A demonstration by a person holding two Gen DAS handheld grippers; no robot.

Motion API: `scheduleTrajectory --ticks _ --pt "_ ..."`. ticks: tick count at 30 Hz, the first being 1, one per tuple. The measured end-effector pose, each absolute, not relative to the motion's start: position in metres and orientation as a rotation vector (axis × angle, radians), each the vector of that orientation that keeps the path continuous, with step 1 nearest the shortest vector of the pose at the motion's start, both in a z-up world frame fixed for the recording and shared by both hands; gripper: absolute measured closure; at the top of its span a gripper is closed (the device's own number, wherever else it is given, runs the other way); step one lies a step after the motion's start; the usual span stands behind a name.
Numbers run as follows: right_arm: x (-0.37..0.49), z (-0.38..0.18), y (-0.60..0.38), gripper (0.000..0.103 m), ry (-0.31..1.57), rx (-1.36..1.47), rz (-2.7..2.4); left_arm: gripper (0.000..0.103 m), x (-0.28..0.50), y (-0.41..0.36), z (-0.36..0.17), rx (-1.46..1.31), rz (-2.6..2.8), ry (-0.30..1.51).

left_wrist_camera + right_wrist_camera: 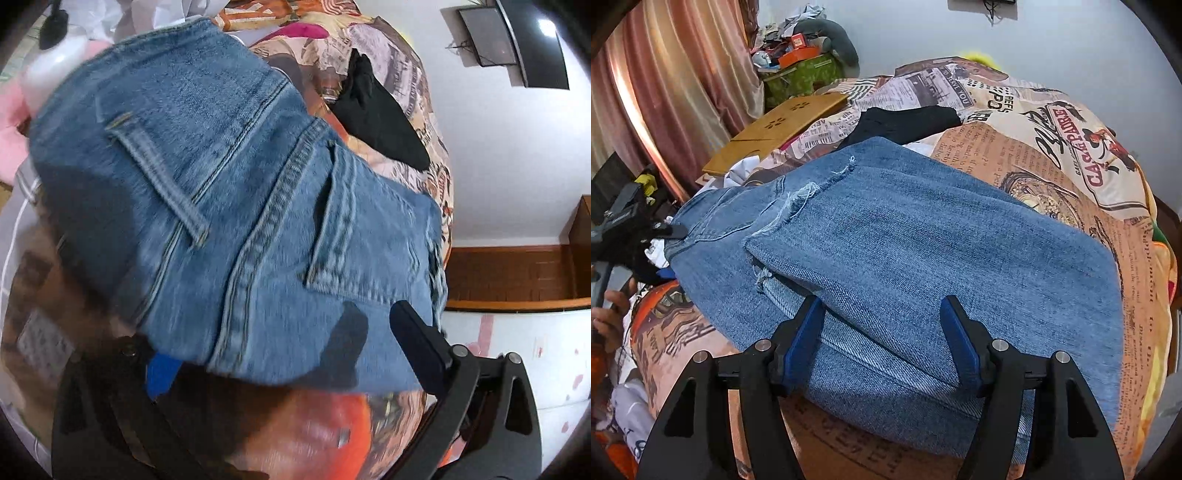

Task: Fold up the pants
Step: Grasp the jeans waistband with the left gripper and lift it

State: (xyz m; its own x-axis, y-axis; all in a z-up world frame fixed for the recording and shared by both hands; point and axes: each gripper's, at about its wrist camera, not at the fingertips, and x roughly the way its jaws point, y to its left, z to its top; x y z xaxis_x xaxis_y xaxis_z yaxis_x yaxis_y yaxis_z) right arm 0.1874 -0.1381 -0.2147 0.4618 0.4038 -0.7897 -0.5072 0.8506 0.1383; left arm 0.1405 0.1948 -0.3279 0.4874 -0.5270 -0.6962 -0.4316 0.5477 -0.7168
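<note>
Your right gripper straddles the folded blue denim pants, jaws part-open, grip uncertain. Your left gripper gapes wide over the waistband.

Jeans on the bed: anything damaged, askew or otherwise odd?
The jeans have a frayed, raw-cut hem with loose white threads on the folded-over leg, near the far left edge in the right wrist view. The layers lie slightly askew, not edge to edge. Nothing spilled.
</note>
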Motion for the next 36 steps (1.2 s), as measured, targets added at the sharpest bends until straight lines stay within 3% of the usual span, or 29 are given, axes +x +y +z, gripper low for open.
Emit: scheduleTrajectory --ticks 2,5,7,13,22,36 --pt "0.187 -0.215 -0.138 0.04 0.936 -0.121 0.562 0.002 0.15 0.195 -0.328 -1.04 -0.052 1.115" --pt "0.187 -0.215 -0.138 0.04 0.935 -0.114 0.56 0.019 0.162 0.191 -0.328 -0.98 0.0 1.13" --pt "0.188 -0.216 -0.139 0.04 0.935 -0.11 0.561 0.047 0.169 0.187 -0.331 -0.982 -0.02 1.137" --pt "0.187 -0.216 -0.14 0.04 0.932 -0.099 0.563 0.067 0.176 0.171 -0.309 -0.813 0.04 1.103" --pt "0.184 -0.211 -0.144 0.04 0.922 -0.096 0.55 0.079 0.177 0.147 -0.26 -0.53 0.13 1.016" --pt "0.174 -0.192 -0.256 0.04 0.864 0.048 0.325 0.082 0.181 0.061 -0.126 -0.191 0.061 0.717"
